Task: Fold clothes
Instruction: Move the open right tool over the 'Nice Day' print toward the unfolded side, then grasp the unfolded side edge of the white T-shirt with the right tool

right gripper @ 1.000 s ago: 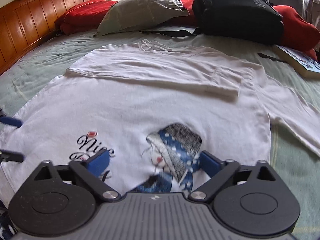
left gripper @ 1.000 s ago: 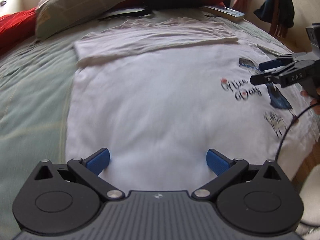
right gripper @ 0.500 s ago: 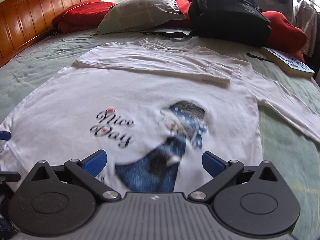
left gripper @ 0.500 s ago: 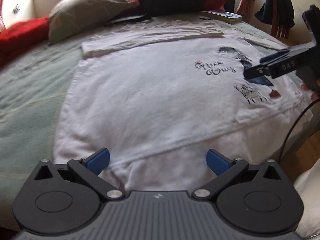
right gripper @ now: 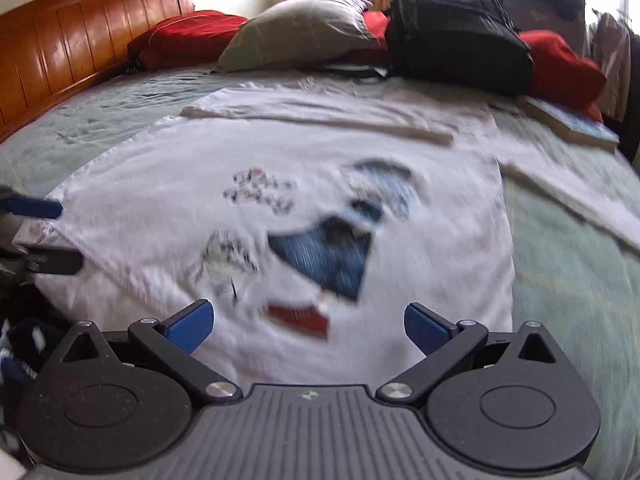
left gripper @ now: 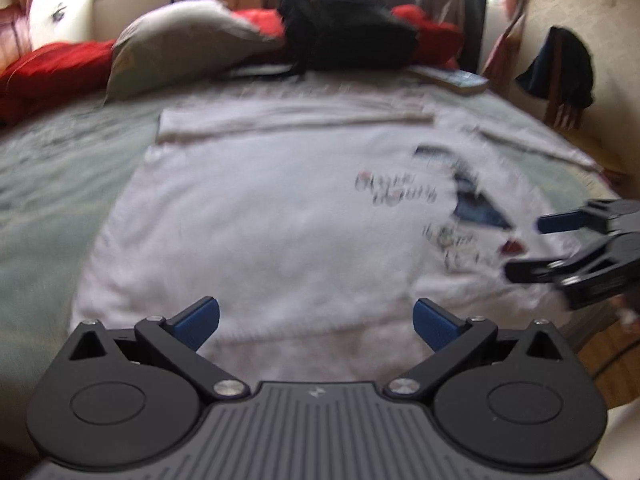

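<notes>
A white T-shirt (left gripper: 256,216) with a blue printed figure (right gripper: 332,256) lies flat on the green bedspread, its far part folded over into a band (right gripper: 320,114). One sleeve (right gripper: 568,200) stretches out to the right. My left gripper (left gripper: 316,320) is open and empty, above the shirt's near hem. My right gripper (right gripper: 306,322) is open and empty, above the hem near the print. Each gripper shows in the other's view, the right one (left gripper: 532,246) at the right edge, the left one (right gripper: 60,236) at the left edge.
A grey pillow (right gripper: 296,32), red cushions (right gripper: 188,36), a black backpack (right gripper: 456,32) and a book (right gripper: 572,122) lie at the bed's far end. A wooden headboard (right gripper: 60,56) runs along the left. A chair with dark clothes (left gripper: 560,76) stands at the right.
Both grippers have drawn back toward the near edge of the bed, from over the shirt's middle to its hem. Both stay open. The shirt has not moved.
</notes>
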Demonstrator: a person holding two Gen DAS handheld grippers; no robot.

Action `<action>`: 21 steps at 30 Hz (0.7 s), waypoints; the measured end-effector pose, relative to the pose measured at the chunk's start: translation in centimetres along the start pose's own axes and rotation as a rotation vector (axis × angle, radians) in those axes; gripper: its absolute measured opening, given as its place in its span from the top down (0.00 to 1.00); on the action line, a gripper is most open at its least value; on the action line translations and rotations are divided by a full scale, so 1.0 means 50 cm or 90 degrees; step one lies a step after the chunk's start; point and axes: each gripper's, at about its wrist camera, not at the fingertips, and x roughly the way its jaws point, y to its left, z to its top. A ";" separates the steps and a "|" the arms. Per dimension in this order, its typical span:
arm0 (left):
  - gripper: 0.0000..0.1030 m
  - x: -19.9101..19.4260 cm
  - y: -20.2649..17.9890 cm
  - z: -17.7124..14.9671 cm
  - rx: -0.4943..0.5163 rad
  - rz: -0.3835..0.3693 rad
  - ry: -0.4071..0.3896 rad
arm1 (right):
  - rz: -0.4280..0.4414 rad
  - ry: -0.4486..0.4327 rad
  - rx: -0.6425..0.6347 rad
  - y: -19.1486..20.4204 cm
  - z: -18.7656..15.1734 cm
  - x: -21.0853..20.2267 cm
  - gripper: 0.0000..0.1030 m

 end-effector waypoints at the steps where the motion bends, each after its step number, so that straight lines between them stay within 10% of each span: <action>1: 0.01 0.006 -0.002 -0.011 -0.008 0.002 0.006 | 0.009 0.005 0.012 -0.010 -0.012 -0.004 0.00; 9: 0.01 -0.030 -0.038 0.001 -0.029 0.024 -0.030 | 0.052 -0.040 0.071 -0.078 -0.037 -0.054 0.00; 21: 0.01 -0.072 -0.178 0.030 0.056 -0.023 -0.138 | -0.029 -0.193 0.251 -0.325 -0.074 -0.115 0.00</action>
